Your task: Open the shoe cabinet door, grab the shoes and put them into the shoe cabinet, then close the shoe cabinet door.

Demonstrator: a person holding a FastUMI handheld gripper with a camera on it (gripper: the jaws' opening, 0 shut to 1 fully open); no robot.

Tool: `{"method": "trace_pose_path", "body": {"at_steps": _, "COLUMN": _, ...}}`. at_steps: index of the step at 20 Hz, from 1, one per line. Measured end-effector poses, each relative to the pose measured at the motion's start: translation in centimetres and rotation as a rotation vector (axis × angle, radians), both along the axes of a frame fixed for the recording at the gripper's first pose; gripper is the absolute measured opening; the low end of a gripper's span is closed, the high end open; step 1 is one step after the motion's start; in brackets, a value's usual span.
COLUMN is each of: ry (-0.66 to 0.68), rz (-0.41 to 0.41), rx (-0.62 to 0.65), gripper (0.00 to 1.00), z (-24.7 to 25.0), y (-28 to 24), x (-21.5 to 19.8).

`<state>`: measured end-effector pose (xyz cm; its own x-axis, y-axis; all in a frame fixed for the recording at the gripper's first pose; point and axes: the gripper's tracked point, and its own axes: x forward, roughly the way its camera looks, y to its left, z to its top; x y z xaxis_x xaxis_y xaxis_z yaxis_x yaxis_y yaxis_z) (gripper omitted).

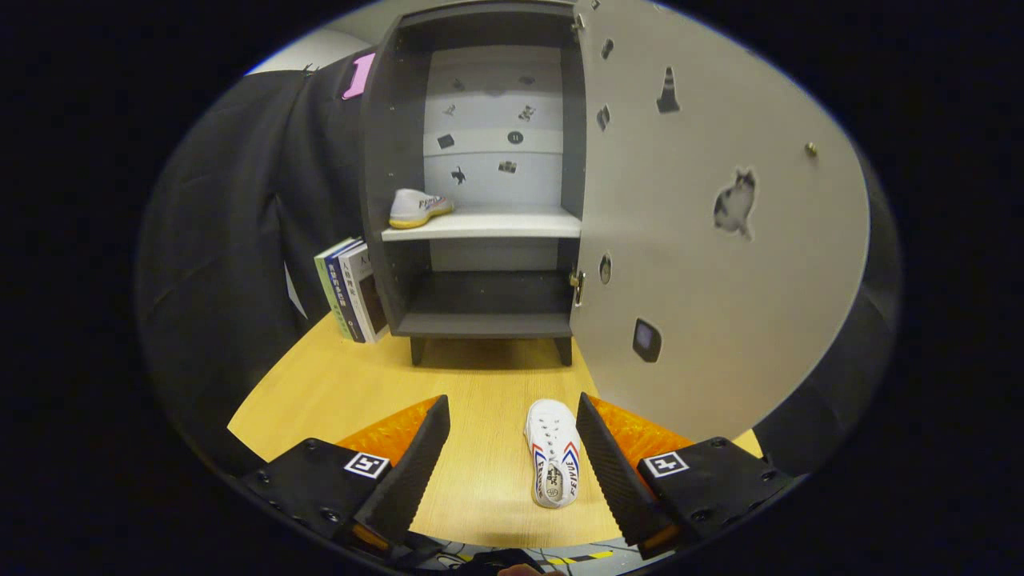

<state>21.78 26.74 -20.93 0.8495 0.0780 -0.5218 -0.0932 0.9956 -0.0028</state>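
White shoe [553,453] flat on the wooden table [336,392], toe toward the cabinet, lying between the fingers — closer to the right finger, touched by neither. Gripper [512,456] spread wide, holding nothing. Ahead, beyond the fingers: shoe cabinet [480,176] standing on the table, door [720,240] swung fully open to the right, stickers on its inner face. Second shoe [418,208] on the middle shelf [496,224], at its left end. Lower compartment bare. Books [352,290] upright — leaning against the cabinet's left side.
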Motion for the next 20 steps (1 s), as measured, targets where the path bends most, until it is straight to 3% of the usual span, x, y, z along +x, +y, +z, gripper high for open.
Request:
{"method": "trace_pose_path", "body": {"at_steps": 5, "ry": 0.209, "rz": 0.043, "rx": -0.024, "gripper": 1.0, "z": -9.1, "y": 0.0, "x": 2.6}}
{"method": "trace_pose_path", "body": {"at_steps": 10, "ry": 0.361, "rz": 0.035, "rx": -0.057, "gripper": 0.99, "z": -16.1, "y": -1.6, "x": 4.8}}
{"method": "trace_pose_path", "body": {"at_steps": 16, "ry": 0.465, "rz": 0.072, "rx": -0.096, "gripper": 0.99, "z": -20.6, "y": -2.1, "x": 6.0}}
{"method": "trace_pose_path", "body": {"at_steps": 18, "ry": 0.485, "rz": 0.082, "rx": -0.122, "gripper": 0.98, "z": -21.5, "y": -2.2, "x": 6.2}}
{"method": "trace_pose_path", "body": {"at_steps": 20, "ry": 0.512, "rz": 0.099, "rx": -0.151, "gripper": 0.86, "z": -22.4, "y": -2.4, "x": 6.1}}
